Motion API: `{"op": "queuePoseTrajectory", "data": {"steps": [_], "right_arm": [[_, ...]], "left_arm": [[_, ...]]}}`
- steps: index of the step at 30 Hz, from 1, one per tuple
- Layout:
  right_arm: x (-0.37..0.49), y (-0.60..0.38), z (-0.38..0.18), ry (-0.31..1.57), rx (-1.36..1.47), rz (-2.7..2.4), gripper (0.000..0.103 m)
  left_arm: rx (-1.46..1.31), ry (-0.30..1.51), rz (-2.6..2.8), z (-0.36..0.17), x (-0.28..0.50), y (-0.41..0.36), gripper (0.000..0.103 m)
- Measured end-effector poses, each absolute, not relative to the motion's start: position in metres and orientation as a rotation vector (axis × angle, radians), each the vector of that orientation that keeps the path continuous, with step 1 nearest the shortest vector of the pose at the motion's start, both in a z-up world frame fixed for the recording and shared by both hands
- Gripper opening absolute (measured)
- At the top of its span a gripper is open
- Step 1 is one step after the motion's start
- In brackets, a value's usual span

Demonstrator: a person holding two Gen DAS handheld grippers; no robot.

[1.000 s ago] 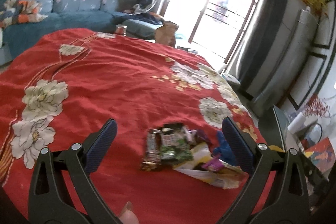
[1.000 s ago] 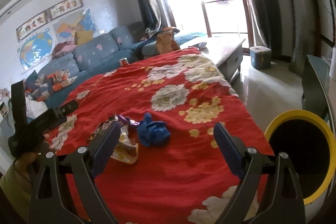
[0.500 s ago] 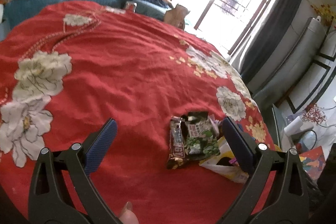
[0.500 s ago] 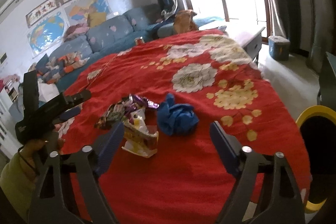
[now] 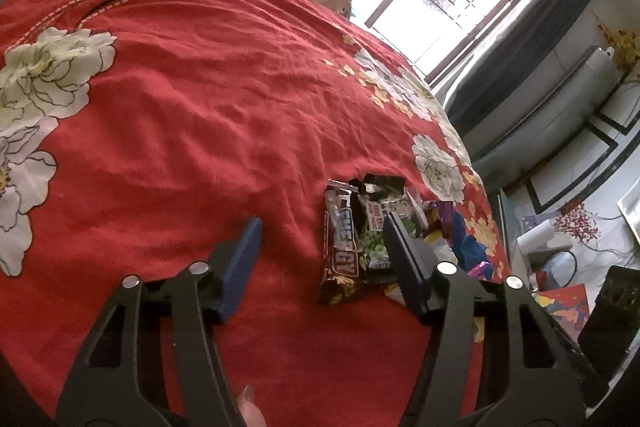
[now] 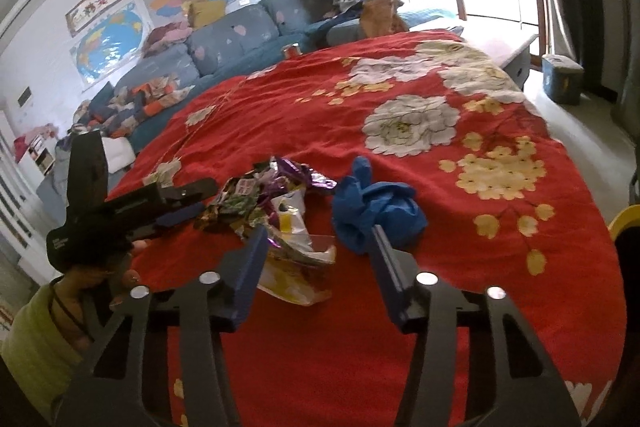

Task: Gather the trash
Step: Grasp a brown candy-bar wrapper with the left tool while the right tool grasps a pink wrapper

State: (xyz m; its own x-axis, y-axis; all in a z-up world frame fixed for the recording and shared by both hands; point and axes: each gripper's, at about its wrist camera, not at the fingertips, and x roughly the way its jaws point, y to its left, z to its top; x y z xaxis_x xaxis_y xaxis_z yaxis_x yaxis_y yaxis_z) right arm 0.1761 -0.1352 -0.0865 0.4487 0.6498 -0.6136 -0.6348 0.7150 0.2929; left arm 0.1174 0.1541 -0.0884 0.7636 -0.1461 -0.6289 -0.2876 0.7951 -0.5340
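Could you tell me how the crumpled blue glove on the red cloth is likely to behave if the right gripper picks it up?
The blue glove lies bunched in soft folds, so it will probably be floppy and dangle. It looks thin, so likely very light. Its smooth surface may slip between the right gripper's open jaws.

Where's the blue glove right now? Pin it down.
The blue glove lies crumpled on the red bedspread, right of the wrapper pile, just beyond the right gripper.

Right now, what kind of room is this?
Most likely a home living room: a blue sofa along the wall, world maps above it, and a tall window with dark curtains.
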Motion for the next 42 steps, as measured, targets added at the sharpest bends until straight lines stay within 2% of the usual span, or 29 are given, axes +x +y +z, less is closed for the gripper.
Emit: {"op": "queuePoseTrajectory", "data": {"steps": [3,5,9,11,16,30,33,42], "right_arm": [[0.174,-0.132,-0.089,0.782,0.011,0.821,0.024],[0.171,-0.131,-0.089,0.776,0.004,0.830,0.022],[0.166,-0.134,-0.087,0.768,0.001,0.839,0.020],[0.164,-0.138,-0.086,0.767,0.011,0.838,0.019],[0.163,-0.147,-0.085,0.767,0.033,0.835,0.016],[0.157,-0.165,-0.077,0.749,0.084,0.817,0.016],[0.157,-0.168,-0.075,0.743,0.091,0.812,0.016],[0.155,-0.180,-0.069,0.723,0.114,0.793,0.016]], "left_arm": [[-0.661,0.714,0.074,-0.088,0.118,0.153,0.048],[-0.657,0.717,0.064,-0.088,0.118,0.151,0.043],[-0.657,0.720,0.050,-0.086,0.119,0.148,0.042],[-0.663,0.721,0.046,-0.086,0.118,0.149,0.030],[-0.663,0.730,0.027,-0.085,0.118,0.147,0.016],[-0.627,0.781,0.009,-0.089,0.122,0.134,0.016],[-0.619,0.777,0.017,-0.088,0.121,0.133,0.012],[-0.553,0.664,0.049,-0.047,0.108,0.133,0.010]]}}
